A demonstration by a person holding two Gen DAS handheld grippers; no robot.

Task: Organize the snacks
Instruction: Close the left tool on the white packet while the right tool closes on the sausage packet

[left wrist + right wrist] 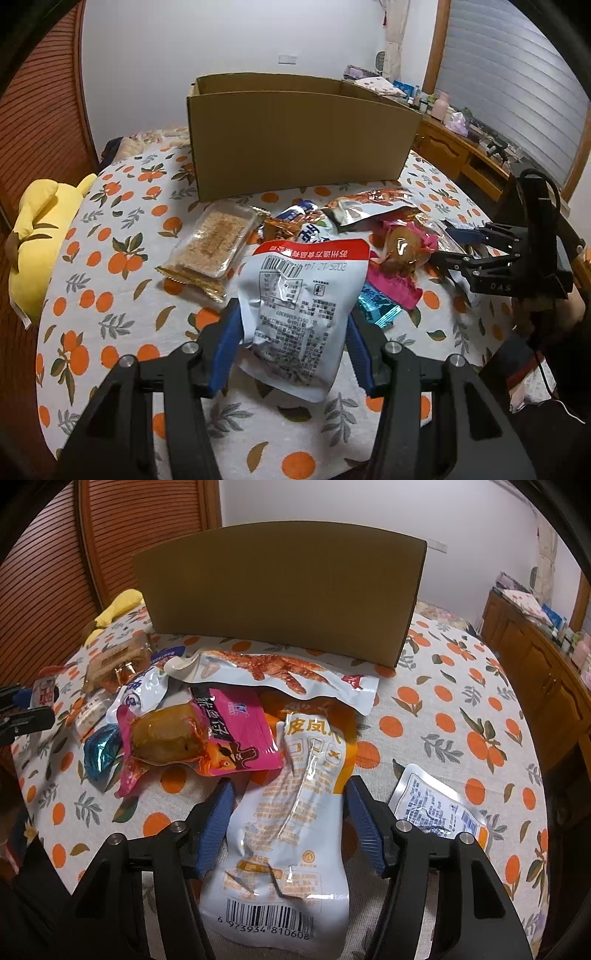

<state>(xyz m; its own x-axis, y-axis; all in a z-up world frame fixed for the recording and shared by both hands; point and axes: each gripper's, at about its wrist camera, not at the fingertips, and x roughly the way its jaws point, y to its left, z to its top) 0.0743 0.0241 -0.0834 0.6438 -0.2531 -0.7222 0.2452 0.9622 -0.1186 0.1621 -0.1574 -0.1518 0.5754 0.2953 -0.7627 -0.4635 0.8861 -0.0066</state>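
A pile of snack packets lies on the orange-print cloth in front of an open cardboard box (295, 136), which also shows in the right wrist view (280, 598). My left gripper (293, 314) has its blue pads against both sides of a white packet with a red top band (299, 306). My right gripper (290, 794) has its pads on either side of a white and orange packet (295, 812); it also shows in the left wrist view (476, 251). A pink packet with a brown snack (199, 734) lies just left of it.
A clear tray of crumbly bars (210, 247) lies left of the pile. A small white packet (436, 808) lies at the right. A yellow plush toy (37, 236) sits at the bed's left edge. A wooden dresser (535, 664) stands at the right.
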